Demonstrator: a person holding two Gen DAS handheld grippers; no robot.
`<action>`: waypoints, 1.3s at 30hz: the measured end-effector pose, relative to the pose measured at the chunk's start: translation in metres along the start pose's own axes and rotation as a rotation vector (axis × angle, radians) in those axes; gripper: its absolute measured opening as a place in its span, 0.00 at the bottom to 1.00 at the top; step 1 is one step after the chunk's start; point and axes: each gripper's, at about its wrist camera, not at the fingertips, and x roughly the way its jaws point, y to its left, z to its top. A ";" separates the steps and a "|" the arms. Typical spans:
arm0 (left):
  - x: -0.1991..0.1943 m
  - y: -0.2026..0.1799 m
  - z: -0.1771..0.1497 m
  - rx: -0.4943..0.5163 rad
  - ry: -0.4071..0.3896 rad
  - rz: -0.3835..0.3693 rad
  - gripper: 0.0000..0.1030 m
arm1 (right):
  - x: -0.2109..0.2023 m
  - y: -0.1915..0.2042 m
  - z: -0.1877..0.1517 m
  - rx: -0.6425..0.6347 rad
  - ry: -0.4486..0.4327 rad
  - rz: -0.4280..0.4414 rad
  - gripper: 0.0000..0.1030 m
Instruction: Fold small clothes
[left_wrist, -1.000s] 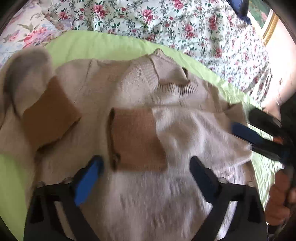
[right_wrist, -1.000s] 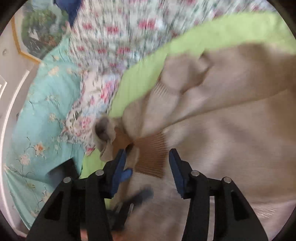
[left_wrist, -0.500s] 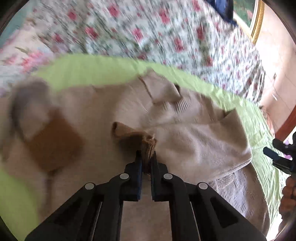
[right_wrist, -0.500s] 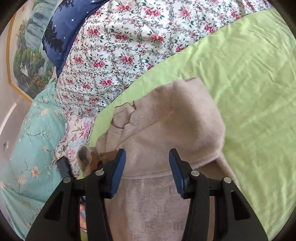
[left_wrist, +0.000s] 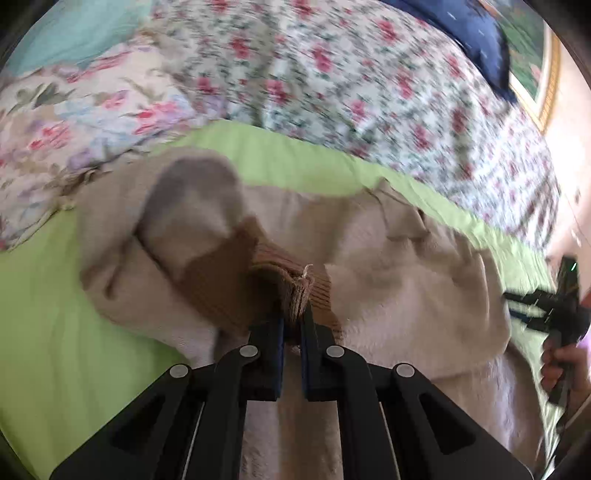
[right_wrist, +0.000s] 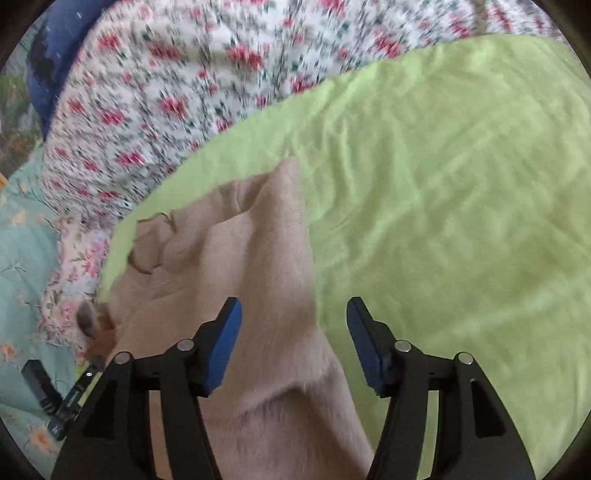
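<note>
A small beige knit sweater with brown ribbed cuffs lies on a lime-green sheet. My left gripper is shut on the brown cuff of one sleeve, bunching it between the blue pads. The other sleeve is folded over at the left, its brown cuff beside the pinched one. In the right wrist view my right gripper hovers over the sweater's right edge, its jaws opening; the cloth lies below the left finger, unpinched. That gripper also shows at the far right, held by a hand.
A floral quilt lies beyond the green sheet. A dark blue pillow and a framed picture are at the back. Teal floral bedding lies left of the sweater. Bare green sheet stretches to the right.
My left gripper closed on the brown cuff and carried it left toward the other sleeve. My right gripper let go of its cuff, moved to the sweater's right edge and widened.
</note>
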 end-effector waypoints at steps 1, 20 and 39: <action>0.000 0.004 0.002 -0.017 -0.008 -0.002 0.05 | 0.009 0.000 0.002 0.000 0.014 -0.003 0.60; 0.024 -0.028 -0.019 0.066 0.077 -0.144 0.11 | 0.001 -0.023 0.024 -0.015 -0.043 -0.172 0.18; -0.042 -0.006 0.031 0.411 -0.064 0.260 0.80 | -0.060 0.061 -0.073 -0.160 -0.013 0.043 0.60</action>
